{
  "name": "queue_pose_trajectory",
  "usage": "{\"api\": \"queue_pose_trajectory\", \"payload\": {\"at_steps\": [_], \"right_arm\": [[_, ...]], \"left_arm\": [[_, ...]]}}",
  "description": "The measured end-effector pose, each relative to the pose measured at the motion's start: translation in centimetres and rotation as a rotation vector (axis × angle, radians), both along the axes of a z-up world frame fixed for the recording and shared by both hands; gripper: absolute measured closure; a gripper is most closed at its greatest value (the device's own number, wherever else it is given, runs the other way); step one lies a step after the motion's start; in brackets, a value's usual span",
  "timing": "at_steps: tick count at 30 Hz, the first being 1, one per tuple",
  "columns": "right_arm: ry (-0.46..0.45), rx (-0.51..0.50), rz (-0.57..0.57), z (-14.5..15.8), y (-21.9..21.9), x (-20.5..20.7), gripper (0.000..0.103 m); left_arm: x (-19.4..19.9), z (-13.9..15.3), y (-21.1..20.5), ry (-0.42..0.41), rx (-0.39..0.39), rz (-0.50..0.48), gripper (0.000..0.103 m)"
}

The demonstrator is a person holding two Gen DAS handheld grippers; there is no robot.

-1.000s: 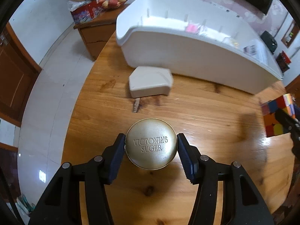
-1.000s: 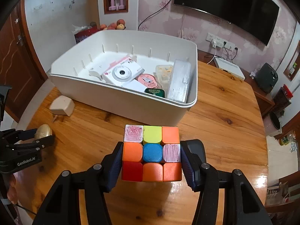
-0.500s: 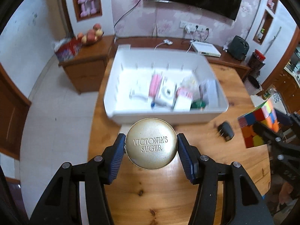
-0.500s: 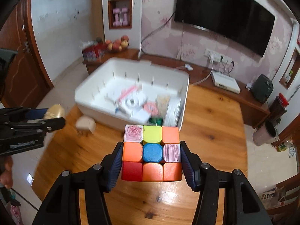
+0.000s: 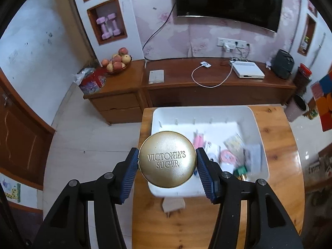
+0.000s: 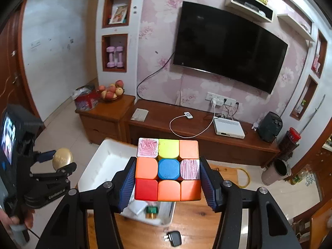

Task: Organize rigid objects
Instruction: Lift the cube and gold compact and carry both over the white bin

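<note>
Both grippers have climbed well clear of the wooden table (image 5: 278,145) since the earlier frames: 1 second ago the tin and the cube sat low over the tabletop with the bin looming ahead, whereas now each wrist camera looks down on the white bin (image 5: 257,124) from high above, with the TV (image 6: 226,43) and sideboard filling the upper view. Neither grasp has changed. The left gripper (image 5: 167,161) is clamped on the round gold tin (image 5: 167,161), its blue pads pressing the tin's 2 sides, and the tin hangs over the near left part of the bin. The right gripper (image 6: 168,170) is clamped on the puzzle cube (image 6: 168,170) the same way, pads flat against 2 opposite faces, with the cube over the bin's near edge in its own view. Already inside the bin are several small items, blurred here, so free floor looks to be mostly toward the far left. 2 things remain on the table: a small beige box (image 5: 173,204) just in front of the bin and a black plug adapter (image 6: 173,238). My reading is that the lift is done and the carry over the bin is under way; lowering and releasing both objects comes next, then the 2 leftovers.
</note>
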State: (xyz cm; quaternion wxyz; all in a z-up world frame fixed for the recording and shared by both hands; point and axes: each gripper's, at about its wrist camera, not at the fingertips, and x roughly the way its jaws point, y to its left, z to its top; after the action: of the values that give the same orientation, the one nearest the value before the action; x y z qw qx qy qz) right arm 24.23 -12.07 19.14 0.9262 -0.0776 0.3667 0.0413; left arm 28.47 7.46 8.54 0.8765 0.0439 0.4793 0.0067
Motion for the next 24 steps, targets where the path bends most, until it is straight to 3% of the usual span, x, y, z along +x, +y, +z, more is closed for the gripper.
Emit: {"api": "queue_pose_trajectory", "payload": {"at_steps": [5, 9, 18, 24], "right_arm": [[0.083, -0.014, -0.050, -3.0, 1.2, 5.7, 0.045], [0.196, 0.007, -0.086, -8.2, 1.7, 10.7, 0.045], [0.379, 0.065, -0.122, -19.1, 2.1, 16.0, 0.045], [0.451, 0.064, -0.119, -23.8, 3.0, 18.0, 0.045]], "left_arm": [[5.0, -3.4, 1.2, 0.070, -0.062, 0.025, 0.044], [8.8, -7.1, 1.5, 0.115, -0.110, 0.050, 0.044], [12.1, -14.6, -0.7, 0.165, -0.146, -0.005, 0.044], [13.6, -17.5, -1.5, 0.211, -0.130, -0.018, 0.044]]}}
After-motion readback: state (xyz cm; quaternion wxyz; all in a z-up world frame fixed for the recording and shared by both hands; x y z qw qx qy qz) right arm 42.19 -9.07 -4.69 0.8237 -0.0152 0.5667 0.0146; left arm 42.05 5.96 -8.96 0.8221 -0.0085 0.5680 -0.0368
